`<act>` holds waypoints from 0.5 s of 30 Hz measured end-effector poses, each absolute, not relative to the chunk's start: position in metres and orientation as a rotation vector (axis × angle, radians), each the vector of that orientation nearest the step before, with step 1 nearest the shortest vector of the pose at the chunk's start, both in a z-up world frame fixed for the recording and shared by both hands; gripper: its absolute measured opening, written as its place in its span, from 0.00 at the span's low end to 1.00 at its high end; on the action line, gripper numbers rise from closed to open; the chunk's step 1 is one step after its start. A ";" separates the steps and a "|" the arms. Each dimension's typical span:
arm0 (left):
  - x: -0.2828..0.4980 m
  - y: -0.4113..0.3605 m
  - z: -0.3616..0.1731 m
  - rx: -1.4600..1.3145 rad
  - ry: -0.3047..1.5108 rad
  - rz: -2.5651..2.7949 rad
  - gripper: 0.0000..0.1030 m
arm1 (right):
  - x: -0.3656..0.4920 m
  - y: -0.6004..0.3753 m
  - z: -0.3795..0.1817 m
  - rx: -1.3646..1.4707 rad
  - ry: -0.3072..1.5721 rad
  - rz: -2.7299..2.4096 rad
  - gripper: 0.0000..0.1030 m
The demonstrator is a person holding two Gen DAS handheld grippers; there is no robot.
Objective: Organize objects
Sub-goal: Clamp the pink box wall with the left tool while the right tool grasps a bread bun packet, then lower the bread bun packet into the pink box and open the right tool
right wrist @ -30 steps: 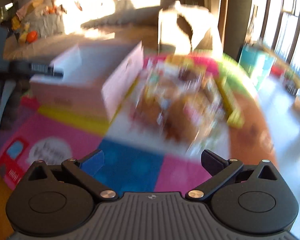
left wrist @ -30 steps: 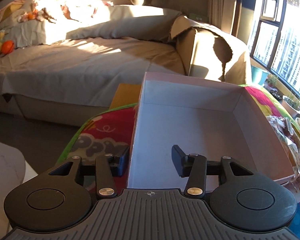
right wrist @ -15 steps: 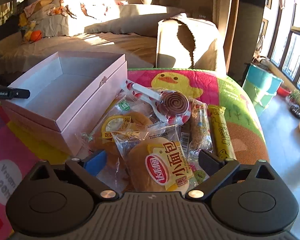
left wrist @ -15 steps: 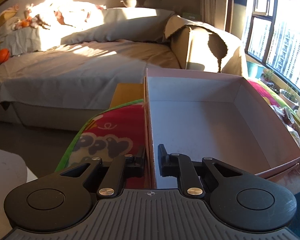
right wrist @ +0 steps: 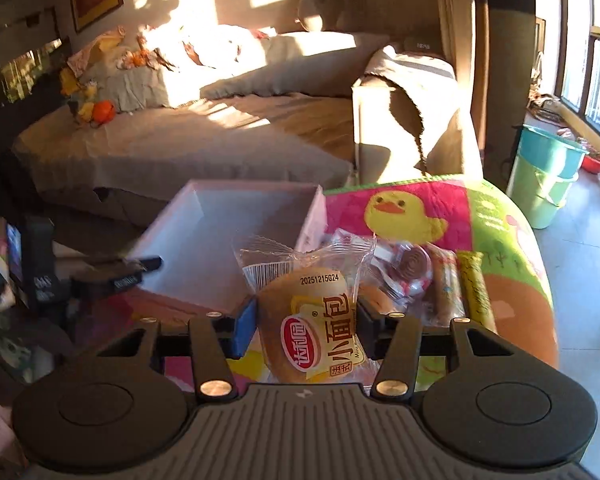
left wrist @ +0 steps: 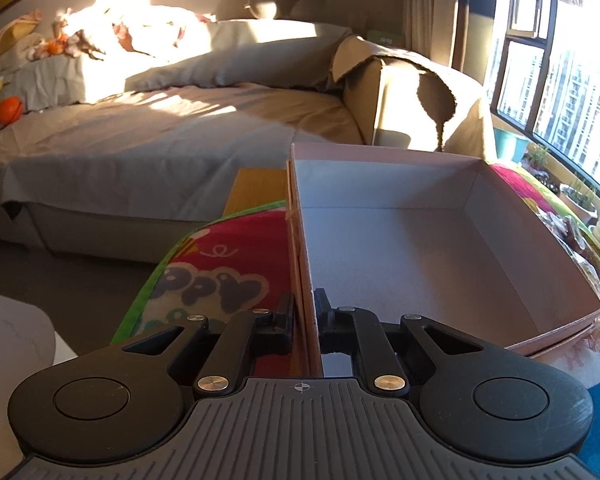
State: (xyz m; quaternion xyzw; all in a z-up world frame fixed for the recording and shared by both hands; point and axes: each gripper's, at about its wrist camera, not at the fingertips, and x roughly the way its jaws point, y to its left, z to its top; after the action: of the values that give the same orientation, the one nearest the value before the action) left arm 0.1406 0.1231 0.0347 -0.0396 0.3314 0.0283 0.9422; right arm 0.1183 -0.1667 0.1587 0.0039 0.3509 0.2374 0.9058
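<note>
An open pink box with a white inside lies on a colourful play mat. My left gripper is shut on the box's near left wall, one finger outside and one inside. In the right wrist view my right gripper is shut on a wrapped small bread bun and holds it lifted, just right of the box. More wrapped snacks lie in a pile on the mat behind the bun. The left gripper's arm shows at the box's left wall.
A covered sofa stands behind the mat. Teal and green buckets stand on the floor at the right by the windows. The mat ends in a rounded edge at the right. Snack wrappers lie right of the box.
My left gripper closed on the box wall. My right gripper came down over the snack pile, closed on the bread bun and lifted it.
</note>
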 end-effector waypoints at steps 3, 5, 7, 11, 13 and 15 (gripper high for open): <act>0.139 0.122 0.035 -0.081 0.682 0.064 0.12 | 0.152 -0.132 0.183 0.125 0.710 0.581 0.49; 0.138 0.122 0.035 -0.082 0.685 0.070 0.12 | 0.178 -0.104 0.187 0.182 0.685 0.638 0.54; 0.136 0.122 0.035 -0.084 0.688 0.075 0.12 | 0.198 -0.081 0.184 0.188 0.669 0.600 0.71; 0.131 0.125 0.035 -0.096 0.687 0.071 0.12 | 0.201 -0.072 0.171 0.132 0.637 0.565 0.71; 0.130 0.125 0.035 -0.099 0.682 0.069 0.12 | 0.192 -0.089 0.163 0.134 0.632 0.553 0.74; 0.130 0.125 0.035 -0.105 0.679 0.075 0.12 | 0.176 -0.112 0.157 0.109 0.599 0.507 0.82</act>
State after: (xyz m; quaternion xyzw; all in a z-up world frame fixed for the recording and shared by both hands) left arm 0.1303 0.1249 0.0348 -0.0514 0.3329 0.0369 0.9408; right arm 0.1764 -0.1122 0.1567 0.0532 0.2916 0.2468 0.9226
